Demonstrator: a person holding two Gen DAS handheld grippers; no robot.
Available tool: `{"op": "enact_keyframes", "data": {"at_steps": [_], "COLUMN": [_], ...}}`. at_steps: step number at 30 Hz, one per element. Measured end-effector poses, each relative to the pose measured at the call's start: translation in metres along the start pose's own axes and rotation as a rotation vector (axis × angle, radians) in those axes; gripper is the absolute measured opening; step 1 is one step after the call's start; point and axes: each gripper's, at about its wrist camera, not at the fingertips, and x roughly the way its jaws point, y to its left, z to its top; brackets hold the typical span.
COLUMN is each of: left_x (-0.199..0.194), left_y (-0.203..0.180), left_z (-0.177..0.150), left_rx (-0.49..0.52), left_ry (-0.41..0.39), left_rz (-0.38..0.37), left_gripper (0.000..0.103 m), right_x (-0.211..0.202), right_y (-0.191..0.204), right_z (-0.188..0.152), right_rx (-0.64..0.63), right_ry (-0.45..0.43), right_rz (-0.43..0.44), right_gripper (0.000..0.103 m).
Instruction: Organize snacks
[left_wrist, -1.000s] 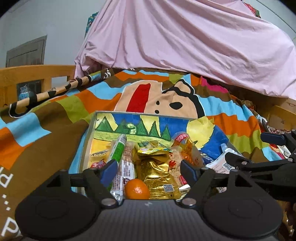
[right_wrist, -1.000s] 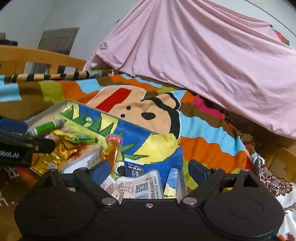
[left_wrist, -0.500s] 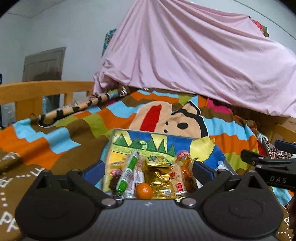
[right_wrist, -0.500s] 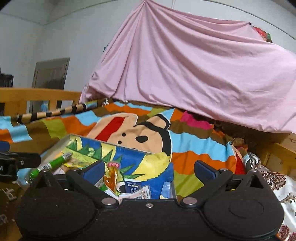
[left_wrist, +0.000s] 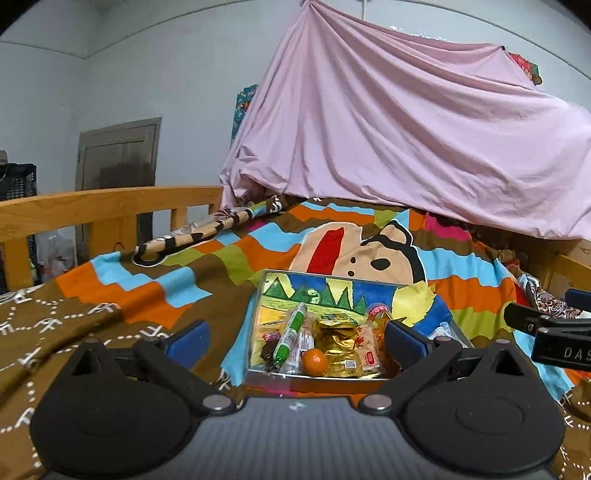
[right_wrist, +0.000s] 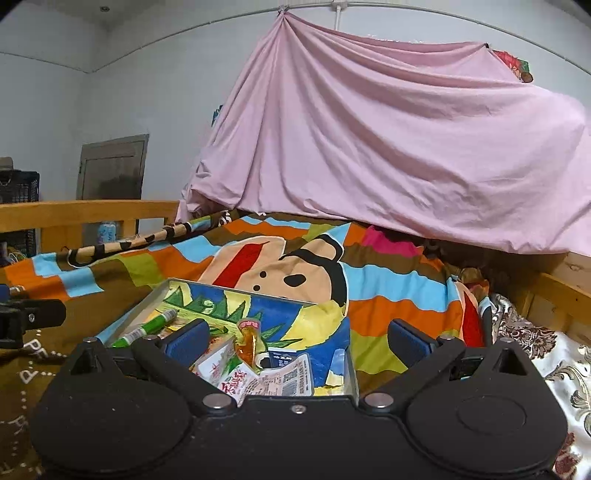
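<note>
A shallow metal tray (left_wrist: 273, 376) with a painted landscape lining lies on the bed and holds the snacks. In it are a green-and-white tube (left_wrist: 291, 332), a small orange (left_wrist: 314, 362), gold foil packets (left_wrist: 338, 343) and red-labelled bars (left_wrist: 369, 354). My left gripper (left_wrist: 295, 341) is open and empty, raised just in front of the tray. My right gripper (right_wrist: 297, 341) is open and empty over the tray's right end (right_wrist: 352, 380), above white printed packets (right_wrist: 266, 376) and an orange sachet (right_wrist: 251, 347). The green tube (right_wrist: 147, 328) shows at the left.
The tray rests on a bright striped blanket with a cartoon face (left_wrist: 354, 254). A wooden bed rail (left_wrist: 92, 210) runs along the left. A pink sheet (left_wrist: 406, 147) hangs behind. A patterned white cloth (right_wrist: 546, 354) lies at the right.
Both grippers have pulled back and up from the tray and opened wider. The tray now looks smaller and farther away. The snacks have not moved.
</note>
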Motion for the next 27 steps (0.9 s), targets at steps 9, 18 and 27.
{"op": "enact_keyframes", "data": {"at_steps": [9, 18, 27], "left_x": [-0.042, -0.077, -0.108], "left_y": [0.002, 0.003, 0.001], "left_z": [-0.010, -0.020, -0.032], "left_rx": [0.024, 0.032, 0.055], "left_ry": [-0.011, -0.009, 0.013], "left_rz": [0.038, 0.062, 0.076], "left_gripper": [0.103, 0.103, 0.103], "right_x": [-0.039, -0.071, -0.096], "right_y": [0.001, 0.005, 0.008], "right_z": [-0.003, -0.007, -0.015], "right_rx": [0.009, -0.005, 0.012], "right_ry": [0.006, 0.005, 0.052], "right_rz": [0.027, 0.055, 0.078], "right_gripper": [0.102, 0.102, 0.102]}}
